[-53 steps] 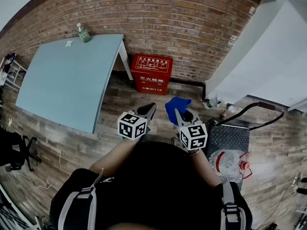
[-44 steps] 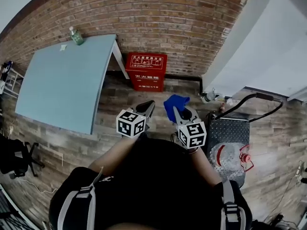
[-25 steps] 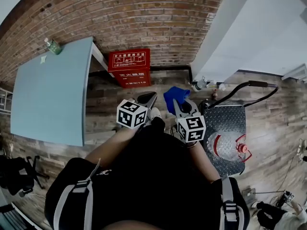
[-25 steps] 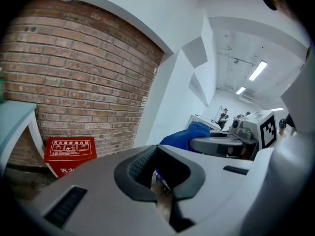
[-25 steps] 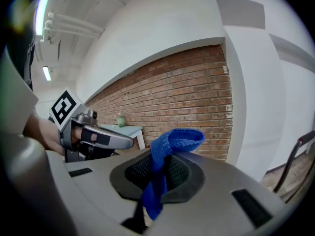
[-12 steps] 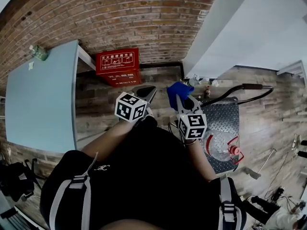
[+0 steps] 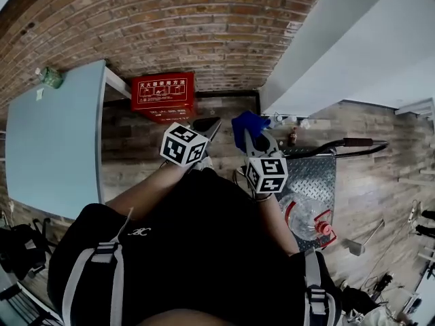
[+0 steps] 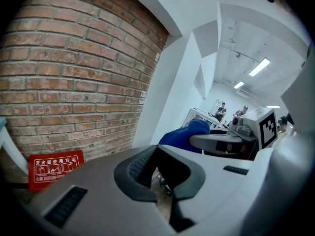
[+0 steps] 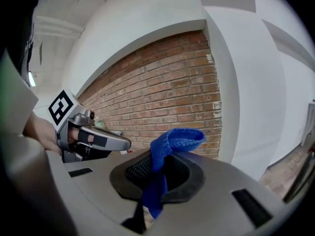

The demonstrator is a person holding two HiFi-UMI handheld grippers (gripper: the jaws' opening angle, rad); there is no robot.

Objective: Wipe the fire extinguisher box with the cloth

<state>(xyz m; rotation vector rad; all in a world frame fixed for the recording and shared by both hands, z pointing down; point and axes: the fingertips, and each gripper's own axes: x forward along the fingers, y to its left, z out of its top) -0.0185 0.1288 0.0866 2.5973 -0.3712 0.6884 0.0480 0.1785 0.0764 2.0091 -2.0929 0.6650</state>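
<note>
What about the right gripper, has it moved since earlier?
Yes. The right gripper, shut on the blue cloth, has come nearer the brick wall, now right of the red fire extinguisher box.

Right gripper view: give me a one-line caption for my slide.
The right gripper, fingers shut on the blue cloth, faces the brick wall with the left gripper alongside.

Most likely an open office or studio workspace in a converted industrial building. Bare brick wall (image 7: 204,26) meeting smooth white walls (image 7: 353,39), with a worn plank floor (image 7: 143,148) below. Pale blue counter (image 7: 47,141) against the brick, a black office chair (image 7: 17,250) near its corner. Red fire extinguisher box (image 7: 162,95) on the floor at the wall's foot. Steel-decked hand trolley (image 7: 312,178) carrying a big water jug (image 7: 306,219). Further in, ceiling strip lights (image 8: 259,67) and people (image 8: 220,110) standing far off.
</note>
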